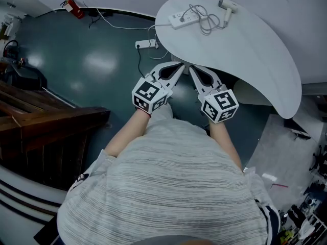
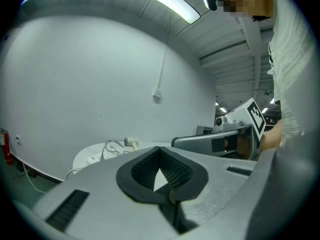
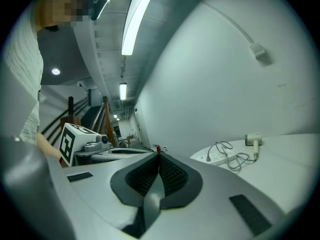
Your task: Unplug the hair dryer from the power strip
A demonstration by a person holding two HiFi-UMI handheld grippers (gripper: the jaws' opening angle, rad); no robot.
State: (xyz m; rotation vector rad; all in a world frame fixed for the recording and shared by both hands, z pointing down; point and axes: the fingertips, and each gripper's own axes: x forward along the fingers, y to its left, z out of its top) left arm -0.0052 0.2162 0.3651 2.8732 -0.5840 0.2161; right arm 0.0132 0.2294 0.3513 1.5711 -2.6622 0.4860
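Observation:
A white power strip (image 1: 184, 18) lies at the far end of the white oval table (image 1: 255, 55). A small white hair dryer (image 1: 227, 5) rests to its right, and the dryer's grey cord (image 1: 204, 20) loops between them, with the plug in the strip. My left gripper (image 1: 180, 66) and right gripper (image 1: 191, 68) are side by side at the table's near edge, well short of the strip. Both are shut with nothing between the pads. The left gripper view shows the strip (image 2: 95, 159) and dryer (image 2: 131, 142) far off. The right gripper view shows the strip (image 3: 216, 157) and dryer (image 3: 254, 140).
A second power strip (image 1: 145, 44) with a white cable lies on the dark green floor beside the table. A red fire extinguisher (image 1: 74, 8) stands by the far wall. Dark wooden furniture (image 1: 46, 121) fills the left side. Small clutter lies on the floor at the lower right.

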